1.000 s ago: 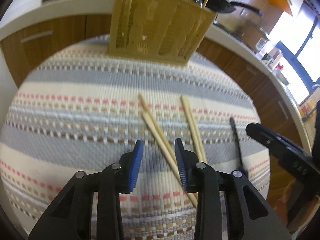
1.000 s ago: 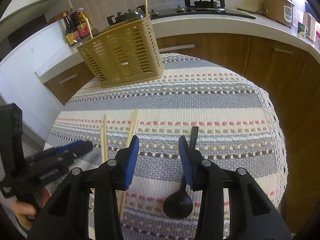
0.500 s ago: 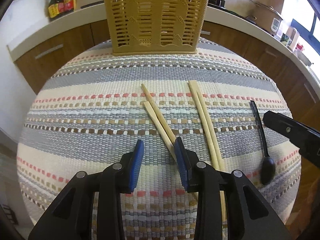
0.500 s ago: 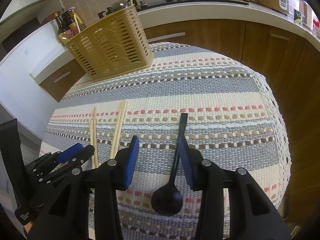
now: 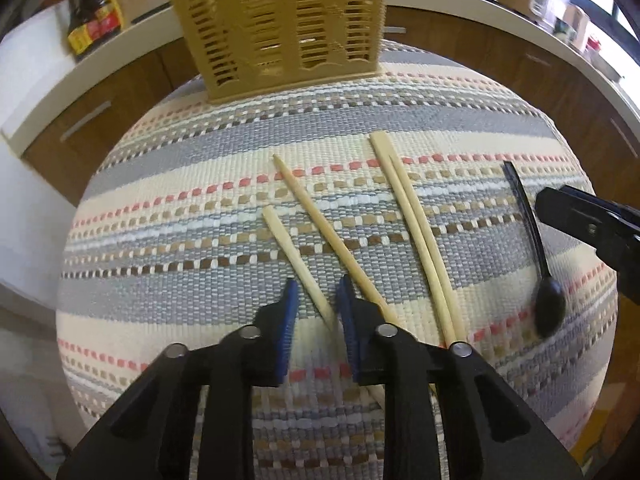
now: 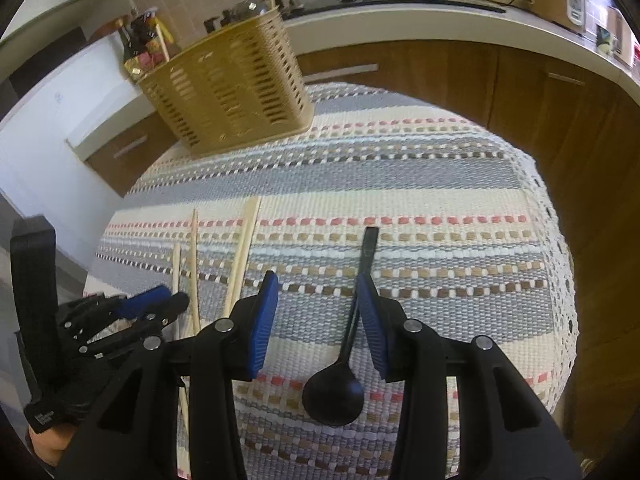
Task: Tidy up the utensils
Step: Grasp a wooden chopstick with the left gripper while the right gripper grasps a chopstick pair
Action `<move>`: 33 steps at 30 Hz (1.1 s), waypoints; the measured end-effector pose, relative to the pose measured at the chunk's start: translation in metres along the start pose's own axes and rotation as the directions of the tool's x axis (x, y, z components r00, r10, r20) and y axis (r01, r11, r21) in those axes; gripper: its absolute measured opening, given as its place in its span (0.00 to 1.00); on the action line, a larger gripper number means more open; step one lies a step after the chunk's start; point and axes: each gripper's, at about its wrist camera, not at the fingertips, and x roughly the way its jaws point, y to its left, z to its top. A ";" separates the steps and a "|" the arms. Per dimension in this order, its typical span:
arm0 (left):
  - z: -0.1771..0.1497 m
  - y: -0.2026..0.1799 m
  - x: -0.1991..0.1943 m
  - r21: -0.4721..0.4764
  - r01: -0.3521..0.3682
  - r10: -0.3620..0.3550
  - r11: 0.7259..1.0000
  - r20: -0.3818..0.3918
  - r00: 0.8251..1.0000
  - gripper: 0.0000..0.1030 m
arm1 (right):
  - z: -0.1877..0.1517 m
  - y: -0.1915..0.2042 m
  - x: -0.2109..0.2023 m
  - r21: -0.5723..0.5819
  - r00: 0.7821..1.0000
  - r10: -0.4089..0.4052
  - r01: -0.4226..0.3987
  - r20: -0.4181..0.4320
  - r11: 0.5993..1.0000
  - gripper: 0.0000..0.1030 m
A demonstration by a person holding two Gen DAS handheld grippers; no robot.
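The left gripper [image 5: 316, 300] points down at a round table under a striped woven cloth [image 5: 192, 240], and its blue-padded jaws are closing. Between them lies the near end of one pale chopstick [image 5: 294, 258], though the pads do not visibly press on it. A second chopstick [image 5: 324, 228] runs just beside the right jaw and passes under it. Further to the right of the jaws a pair of chopsticks [image 5: 416, 228] lies side by side, touching. Beyond that, well right, a black spoon [image 5: 536, 248] lies bowl toward the viewer, with the right gripper [image 5: 588, 228] just over its handle. Straight ahead of the jaws, at the table's far edge, stands a tan slotted utensil basket [image 5: 280, 24].
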 end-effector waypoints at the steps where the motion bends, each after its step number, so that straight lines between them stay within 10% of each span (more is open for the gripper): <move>1: -0.002 0.002 -0.001 0.009 -0.005 0.005 1.000 0.002 1.000 0.08 | 0.001 0.003 0.002 -0.011 1.000 0.014 -0.014 -0.024 1.000 0.37; 11: -0.011 0.036 -0.005 -0.002 0.048 -0.048 0.999 0.019 0.999 0.04 | 0.016 0.042 0.034 -0.029 0.971 0.105 -0.113 -0.214 0.993 0.24; 23: -0.004 0.086 0.000 -0.054 0.044 -0.045 0.998 -0.026 0.999 0.06 | 0.018 0.086 0.071 -0.194 0.948 -0.111 0.054 -0.298 0.979 0.11; 28: -0.003 0.086 -0.001 -0.018 0.093 -0.094 0.996 -0.065 0.993 0.28 | 0.016 0.091 0.070 -0.218 0.947 -0.115 0.049 -0.300 0.975 0.09; 33: -0.003 0.072 0.000 0.059 0.055 -0.049 0.997 -0.098 0.994 0.28 | 0.015 0.078 0.056 -0.158 0.956 -0.054 0.008 -0.289 0.987 0.03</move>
